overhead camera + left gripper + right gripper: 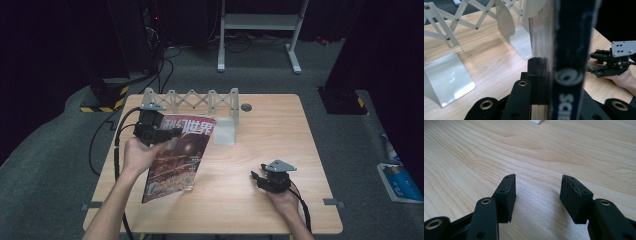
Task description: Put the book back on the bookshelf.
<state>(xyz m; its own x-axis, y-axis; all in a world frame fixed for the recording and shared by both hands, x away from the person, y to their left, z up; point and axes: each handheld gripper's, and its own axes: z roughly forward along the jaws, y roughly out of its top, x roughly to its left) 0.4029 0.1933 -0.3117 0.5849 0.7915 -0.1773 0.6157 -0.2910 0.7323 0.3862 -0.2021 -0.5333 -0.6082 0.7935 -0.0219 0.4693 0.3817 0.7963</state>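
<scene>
A magazine (177, 160) with a dark reddish cover and white Chinese title is held tilted above the left half of the wooden table (260, 145). My left gripper (169, 134) is shut on its upper left edge. In the left gripper view the magazine's dark spine (569, 50) stands upright between the jaws of the left gripper (549, 75). My right gripper (256, 176) rests low over the table at the front right, open, with nothing between its jaws. In the right gripper view the right gripper (537, 195) shows bare wood (524, 150) between its black pads.
A white metal accordion file rack (192, 102) stands along the table's back left edge, with upright divider plates (446, 75) close behind the magazine. A grey round plug (246, 107) sits in the tabletop. On the floor at right lies a blue book (400, 182).
</scene>
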